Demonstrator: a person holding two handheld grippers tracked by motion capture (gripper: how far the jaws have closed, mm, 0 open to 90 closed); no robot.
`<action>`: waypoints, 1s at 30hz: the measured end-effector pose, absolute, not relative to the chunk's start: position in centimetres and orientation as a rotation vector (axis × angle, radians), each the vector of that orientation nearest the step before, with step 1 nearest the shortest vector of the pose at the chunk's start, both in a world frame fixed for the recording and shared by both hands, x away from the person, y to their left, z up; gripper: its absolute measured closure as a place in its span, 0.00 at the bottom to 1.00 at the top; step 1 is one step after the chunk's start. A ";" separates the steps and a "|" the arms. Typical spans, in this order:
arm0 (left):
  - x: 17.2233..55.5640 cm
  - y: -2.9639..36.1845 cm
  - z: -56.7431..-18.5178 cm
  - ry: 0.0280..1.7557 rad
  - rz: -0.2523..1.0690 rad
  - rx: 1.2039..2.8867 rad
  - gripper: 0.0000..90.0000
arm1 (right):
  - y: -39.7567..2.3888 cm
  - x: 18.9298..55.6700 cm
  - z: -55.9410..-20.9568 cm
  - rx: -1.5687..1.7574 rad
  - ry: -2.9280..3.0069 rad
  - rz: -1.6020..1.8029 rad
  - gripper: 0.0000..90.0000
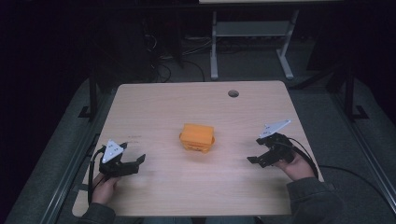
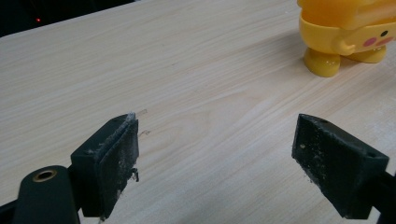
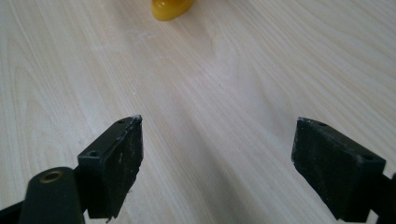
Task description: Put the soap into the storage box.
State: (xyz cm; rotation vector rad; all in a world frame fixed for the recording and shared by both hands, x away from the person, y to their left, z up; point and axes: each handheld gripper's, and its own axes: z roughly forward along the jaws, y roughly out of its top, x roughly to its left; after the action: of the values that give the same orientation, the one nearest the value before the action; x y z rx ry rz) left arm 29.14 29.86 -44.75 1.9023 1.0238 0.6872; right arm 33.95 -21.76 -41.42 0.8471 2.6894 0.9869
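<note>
I see the yellow toy (image 1: 197, 137) at frame centre on the desk (image 1: 163, 102). Left tool (image 1: 133, 164) and right tool (image 1: 256, 156), jaws apart, flank it with bare wood between, near the lower edge.

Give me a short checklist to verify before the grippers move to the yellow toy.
1. Left gripper open: ok, jaws wide apart, nothing between them.
2. Right gripper open: ok, jaws apart and holding nothing.
3. Toy standing upright on its feet: ok.
4. Table free between each gripper and the toy: ok.
5. Toy apart from both grippers: ok, no contact.
6. Toy has a lid or loose part: cannot tell.
</note>
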 end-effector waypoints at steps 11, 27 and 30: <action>29.1 29.6 -44.8 1.020 0.684 1.911 0.16 | -23.1 32.9 -42.6 0.892 2.680 0.990 0.18; 29.1 29.5 -44.8 1.009 0.687 1.926 0.16 | -25.1 30.8 -44.5 0.958 2.646 1.013 0.18; 29.1 29.5 -44.8 1.008 0.688 1.931 0.16 | -25.7 30.1 -45.0 0.969 2.624 1.034 0.18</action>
State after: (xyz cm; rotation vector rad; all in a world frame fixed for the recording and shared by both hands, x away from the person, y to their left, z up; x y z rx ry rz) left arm 29.10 29.48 -44.83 1.9315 1.0078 0.6882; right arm 30.13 -25.65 -44.98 0.9685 2.6243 1.0342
